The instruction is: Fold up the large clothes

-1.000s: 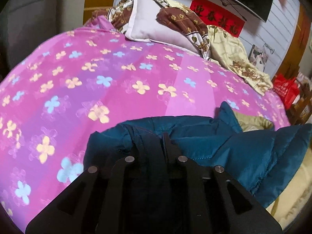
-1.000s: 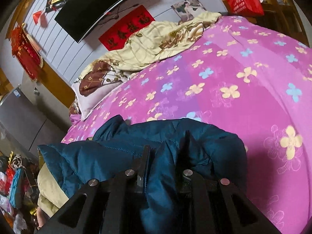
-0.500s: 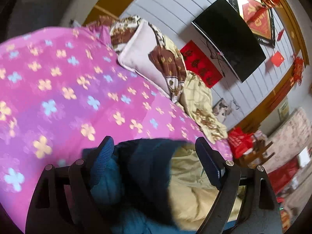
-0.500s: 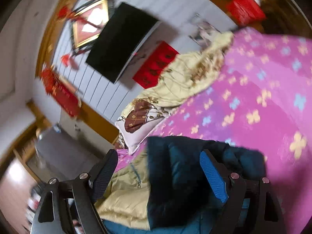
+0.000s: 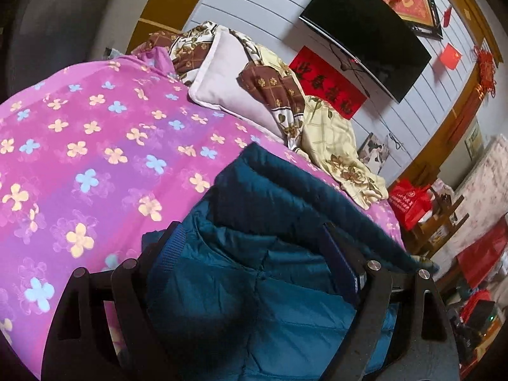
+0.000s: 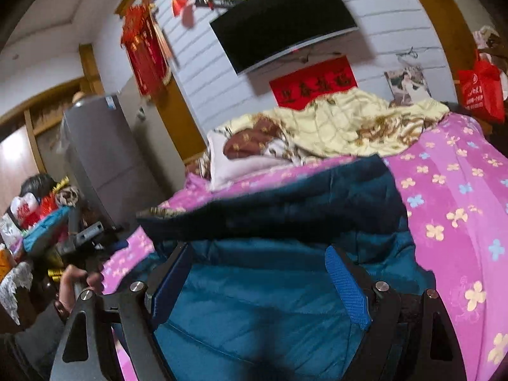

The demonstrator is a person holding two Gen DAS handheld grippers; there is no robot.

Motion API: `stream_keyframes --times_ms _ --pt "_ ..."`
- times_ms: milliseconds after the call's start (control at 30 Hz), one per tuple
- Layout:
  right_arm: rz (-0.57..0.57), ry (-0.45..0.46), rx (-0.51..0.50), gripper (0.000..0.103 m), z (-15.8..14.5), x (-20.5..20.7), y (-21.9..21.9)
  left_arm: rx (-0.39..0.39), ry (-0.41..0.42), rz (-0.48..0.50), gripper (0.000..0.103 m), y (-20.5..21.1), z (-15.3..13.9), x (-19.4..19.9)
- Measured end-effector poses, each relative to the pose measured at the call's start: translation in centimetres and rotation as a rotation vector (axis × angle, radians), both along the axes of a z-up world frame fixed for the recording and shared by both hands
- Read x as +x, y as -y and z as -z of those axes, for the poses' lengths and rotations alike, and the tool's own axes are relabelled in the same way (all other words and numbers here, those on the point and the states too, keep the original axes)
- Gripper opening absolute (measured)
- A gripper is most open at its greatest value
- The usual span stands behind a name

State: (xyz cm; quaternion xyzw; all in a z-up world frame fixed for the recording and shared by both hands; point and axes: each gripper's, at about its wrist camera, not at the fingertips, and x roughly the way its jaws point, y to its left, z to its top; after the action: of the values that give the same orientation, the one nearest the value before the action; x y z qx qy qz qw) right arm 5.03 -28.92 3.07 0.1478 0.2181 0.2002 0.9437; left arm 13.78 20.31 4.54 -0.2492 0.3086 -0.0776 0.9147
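Observation:
A teal quilted jacket (image 5: 266,222) lies folded on the pink flowered bedspread (image 5: 79,146). It also fills the lower middle of the right wrist view (image 6: 273,222). My left gripper (image 5: 250,247) is open, jaws wide apart, just above the jacket and holding nothing. My right gripper (image 6: 260,273) is open too, jaws spread over the jacket's near part, empty. The jacket's far fold looks darker and a little blurred in the right wrist view.
Pillows (image 5: 228,89) and a yellow quilt (image 5: 333,146) lie at the head of the bed. A TV (image 6: 282,19) hangs on the wall. A red bag (image 5: 409,203) and cluttered furniture stand beside the bed. A grey fridge (image 6: 104,158) stands at left.
Both grippers were shut on the jacket a second ago. They have let go, opened wide and lifted away. The jacket now lies folded over on the bed.

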Motion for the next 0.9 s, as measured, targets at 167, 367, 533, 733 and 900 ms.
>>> stream_keyframes --times_ms 167,367,533,733,900 --pt "0.006 -0.016 0.007 0.084 0.6 0.5 0.1 0.031 -0.013 0.026 0.086 1.0 0.3 0.3" --pt "0.027 -0.045 -0.003 0.084 0.4 0.9 -0.1 0.095 -0.025 0.04 0.086 2.8 0.2 0.9" --pt "0.205 -0.205 -0.072 0.084 -0.3 5.0 -1.0 0.248 -0.073 0.048 0.086 6.7 -0.1 3.1" --pt "0.01 -0.5 -0.228 0.085 3.1 14.8 -5.3 0.681 -0.211 0.009 0.086 11.1 5.1 6.2" --pt "0.054 -0.568 -0.199 0.088 7.6 18.0 -1.1 0.495 -0.275 -0.009 0.087 7.9 7.5 7.9"
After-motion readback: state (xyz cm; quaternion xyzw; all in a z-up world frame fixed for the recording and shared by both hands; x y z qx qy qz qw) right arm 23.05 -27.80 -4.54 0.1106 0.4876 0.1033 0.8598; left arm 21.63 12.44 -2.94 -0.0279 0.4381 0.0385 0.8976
